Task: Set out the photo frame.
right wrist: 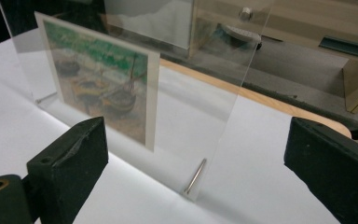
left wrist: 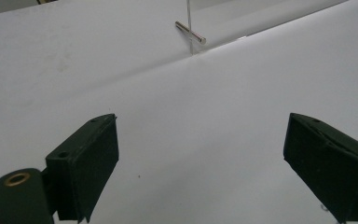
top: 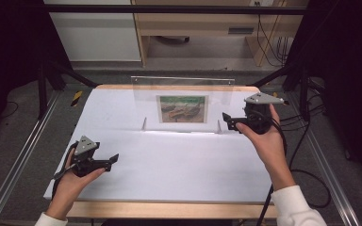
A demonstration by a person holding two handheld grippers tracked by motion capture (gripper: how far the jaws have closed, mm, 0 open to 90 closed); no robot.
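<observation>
1. Standing upright at the table's [top: 122, 183] far middle was the clear acrylic frame [top: 184, 101], its boat picture [top: 182, 109] inside.
2. The right gripper [top: 227, 120] hovered beside the frame's right edge, jaws released, holding nothing.
3. The left gripper [top: 113, 160] waited near-left, also agape.

My wooden-edged table [top: 169, 210] is covered by a white paper sheet [top: 169, 160]. On the sheet, toward the far edge, a clear acrylic picture frame [top: 217, 94] stands upright on thin metal pin feet [right wrist: 195, 176].
</observation>
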